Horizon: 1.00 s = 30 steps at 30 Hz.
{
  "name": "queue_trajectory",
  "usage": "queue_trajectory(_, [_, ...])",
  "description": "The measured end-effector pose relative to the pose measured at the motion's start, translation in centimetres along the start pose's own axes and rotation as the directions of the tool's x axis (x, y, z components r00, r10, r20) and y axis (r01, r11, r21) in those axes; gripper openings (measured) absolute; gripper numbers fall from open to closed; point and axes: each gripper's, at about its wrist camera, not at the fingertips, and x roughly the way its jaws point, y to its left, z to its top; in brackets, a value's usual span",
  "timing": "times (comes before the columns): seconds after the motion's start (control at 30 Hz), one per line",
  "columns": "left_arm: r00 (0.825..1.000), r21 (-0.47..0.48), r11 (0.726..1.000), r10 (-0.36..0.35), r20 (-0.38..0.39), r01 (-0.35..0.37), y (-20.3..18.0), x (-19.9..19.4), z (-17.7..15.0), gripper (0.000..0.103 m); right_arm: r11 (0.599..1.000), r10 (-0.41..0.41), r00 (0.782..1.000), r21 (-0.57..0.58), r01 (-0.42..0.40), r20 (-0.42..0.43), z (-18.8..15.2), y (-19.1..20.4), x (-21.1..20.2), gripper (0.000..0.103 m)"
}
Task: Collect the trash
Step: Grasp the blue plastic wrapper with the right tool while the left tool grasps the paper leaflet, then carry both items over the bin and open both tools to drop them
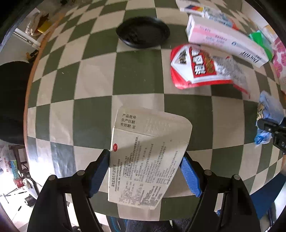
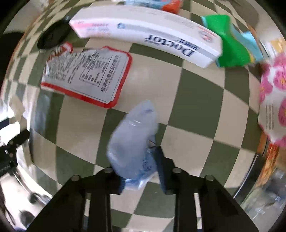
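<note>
My left gripper (image 1: 146,157) is shut on a flattened white medicine box (image 1: 148,153) with printed text, held above the checkered tablecloth. My right gripper (image 2: 137,157) is shut on a crumpled pale blue plastic wrapper (image 2: 132,139); the wrapper also shows at the right edge of the left wrist view (image 1: 268,116). A red and white snack packet (image 1: 200,66) lies on the table, also in the right wrist view (image 2: 85,76). A long white and pink toothpaste box (image 1: 223,39) lies beyond it, also in the right wrist view (image 2: 148,33).
A black round dish (image 1: 143,32) sits at the far middle of the table. A green packet (image 2: 230,41) and a pink flowered packet (image 2: 273,96) lie at the right. More boxes (image 1: 205,9) lie at the back. The round table's edge (image 1: 35,58) curves along the left.
</note>
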Motion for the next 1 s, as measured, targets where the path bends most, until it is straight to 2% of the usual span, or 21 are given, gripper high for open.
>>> queue_trajectory(0.1, [0.999,-0.005,1.0,-0.006,0.043,0.006,0.2,-1.6,-1.1,0.075,0.994,0.051,0.998,0.098,-0.053,0.032,-0.8,-0.5,-1.0,0.018])
queue_trajectory(0.27, [0.993,-0.009,0.999,-0.036,0.116,0.037,1.5,-5.2,-3.1,0.074,0.975,0.111,0.988,0.181,-0.13,0.109,-4.6,0.3,-3.7,0.017])
queue_trajectory(0.43, [0.981,-0.013,0.996,-0.085,0.174,0.089,3.6,-7.7,-5.1,0.074,0.961,0.124,0.976,0.224,-0.163,0.177,-8.3,4.8,-6.4,0.016])
queue_trajectory(0.53, [0.968,-0.009,0.993,-0.114,0.223,0.119,5.6,-9.2,-4.2,0.074,0.947,0.125,0.966,0.263,-0.184,0.224,-11.7,6.6,-7.8,0.016])
queue_trajectory(0.63, [0.957,-0.006,0.989,-0.142,0.254,0.148,7.5,-9.1,-5.1,0.074,0.932,0.119,0.958,0.303,-0.199,0.262,-14.5,7.3,-8.6,0.016])
queue_trajectory(0.83, [0.931,0.012,0.977,-0.206,0.301,0.212,10.8,-11.4,-10.3,0.074,0.899,0.109,0.942,0.372,-0.23,0.318,-20.6,11.4,-9.0,0.016])
queue_trajectory(0.93, [0.925,0.017,0.968,-0.245,0.291,0.251,12.0,-11.5,-13.3,0.074,0.885,0.125,0.938,0.39,-0.253,0.324,-25.2,13.9,-8.7,0.016])
queue_trajectory(1.0, [0.928,0.021,0.962,-0.269,0.258,0.273,12.6,-10.6,-15.9,0.074,0.882,0.143,0.94,0.392,-0.263,0.309,-27.7,15.5,-7.7,0.016])
